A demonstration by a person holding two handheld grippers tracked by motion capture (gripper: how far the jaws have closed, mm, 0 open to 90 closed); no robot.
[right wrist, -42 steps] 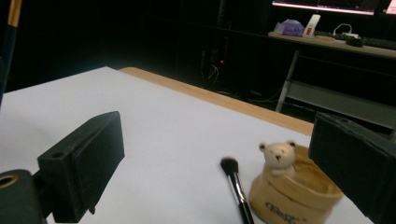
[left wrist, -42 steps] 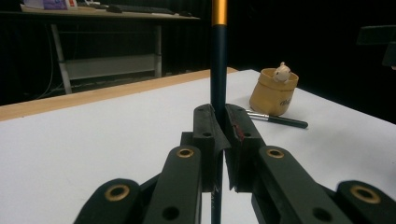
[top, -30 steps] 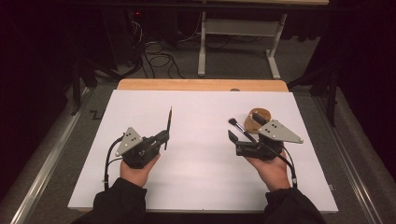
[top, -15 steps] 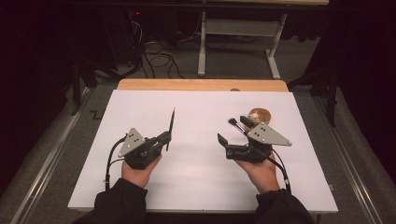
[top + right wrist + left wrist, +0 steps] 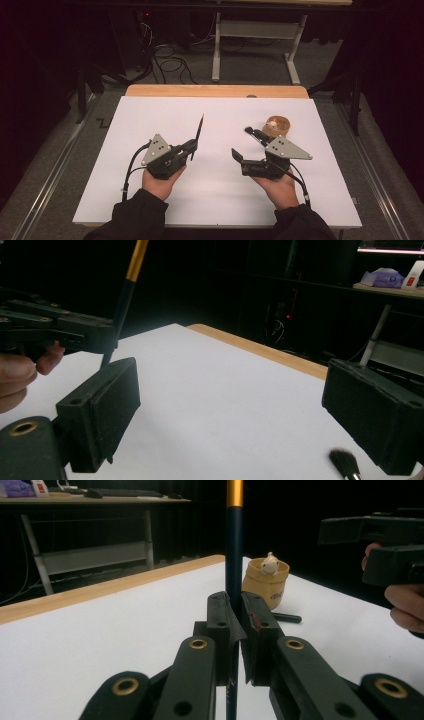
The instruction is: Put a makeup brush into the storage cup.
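Left gripper view: the left gripper (image 5: 234, 625) is clamped on a slim dark brush handle (image 5: 233, 550) with a gold band, standing upright. It looks light, stiff and smooth; best held mid-shaft. The right gripper (image 5: 250, 143) is wide open, empty. A small tan pot (image 5: 276, 126) sits far right; its writing is unreadable.

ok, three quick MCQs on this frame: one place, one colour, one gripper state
1. Where is the small tan pot?
A. far right part of the white table top
B. near left corner
C. on the floor

2. What colour is the band on the brush handle?
A. red
B. gold
C. white

3. How does the right gripper stand?
A. shut on the brush
B. shut on the pot
C. open, holding nothing

Answers: 1 A, the high view shows it beyond the right gripper. 2 B, the left gripper view shows gold above the dark shaft held by the left gripper. 3 C, the right gripper view shows its jaws wide apart.
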